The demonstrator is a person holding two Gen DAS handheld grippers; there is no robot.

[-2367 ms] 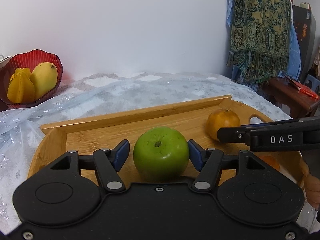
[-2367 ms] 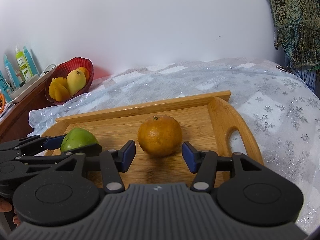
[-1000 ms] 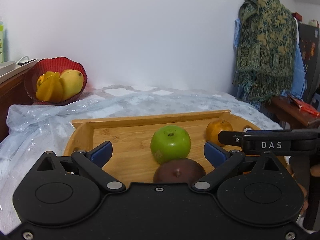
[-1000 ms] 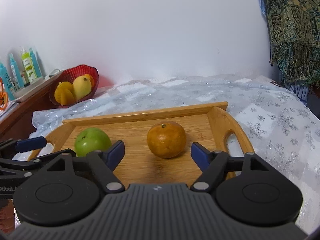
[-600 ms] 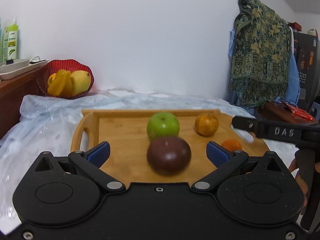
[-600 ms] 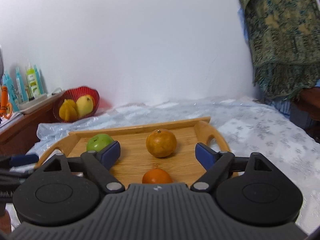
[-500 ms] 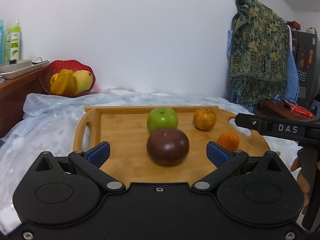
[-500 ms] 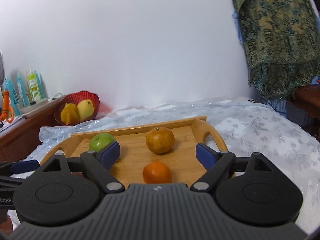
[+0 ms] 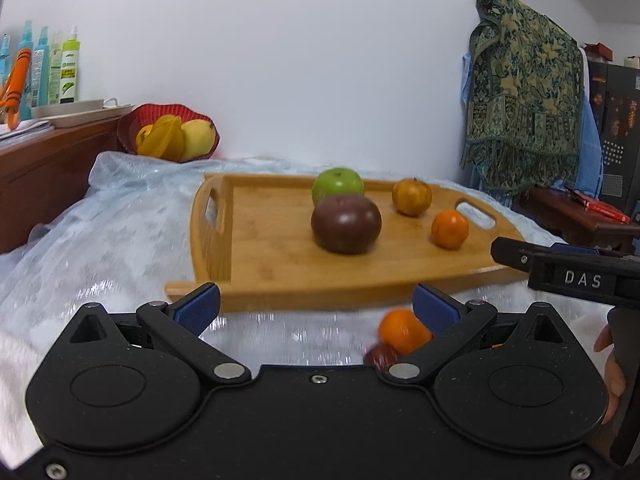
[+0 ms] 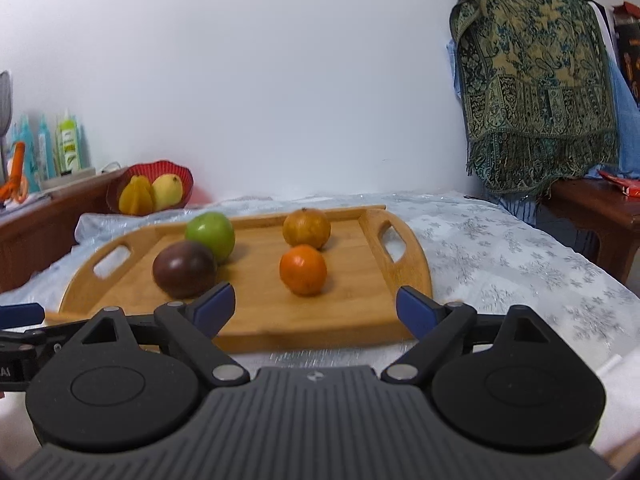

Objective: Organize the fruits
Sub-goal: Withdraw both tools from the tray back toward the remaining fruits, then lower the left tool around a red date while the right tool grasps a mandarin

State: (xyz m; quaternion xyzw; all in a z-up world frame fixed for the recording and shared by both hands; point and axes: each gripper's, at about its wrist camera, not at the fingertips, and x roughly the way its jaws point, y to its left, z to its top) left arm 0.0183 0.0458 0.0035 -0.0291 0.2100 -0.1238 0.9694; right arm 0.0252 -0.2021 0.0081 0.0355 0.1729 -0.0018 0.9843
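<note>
A wooden tray (image 9: 260, 248) lies on the cloth-covered table and holds a green apple (image 9: 338, 185), a dark purple fruit (image 9: 346, 224), a brownish orange (image 9: 412, 197) and a small bright orange (image 9: 449, 229). The right wrist view shows the tray (image 10: 256, 312) with the same fruits: apple (image 10: 211, 234), purple fruit (image 10: 185, 269), brownish orange (image 10: 307, 227), small orange (image 10: 303, 269). My left gripper (image 9: 316, 307) is open and empty in front of the tray. An orange (image 9: 402, 330) and a dark red fruit (image 9: 379, 356) lie on the cloth by its right finger. My right gripper (image 10: 316, 307) is open and empty.
A red bowl (image 9: 168, 134) with yellow fruits stands at the back left by a wooden shelf (image 9: 48, 160) with bottles (image 9: 52, 68). A patterned cloth (image 9: 524, 92) hangs at the right over a dark side table (image 9: 580, 220). The silvery tablecloth (image 10: 500, 256) extends right of the tray.
Both grippers have pulled back from the tray, leaving the green apple and the brownish orange on it. The whole tray and two loose fruits in front of it have come into view.
</note>
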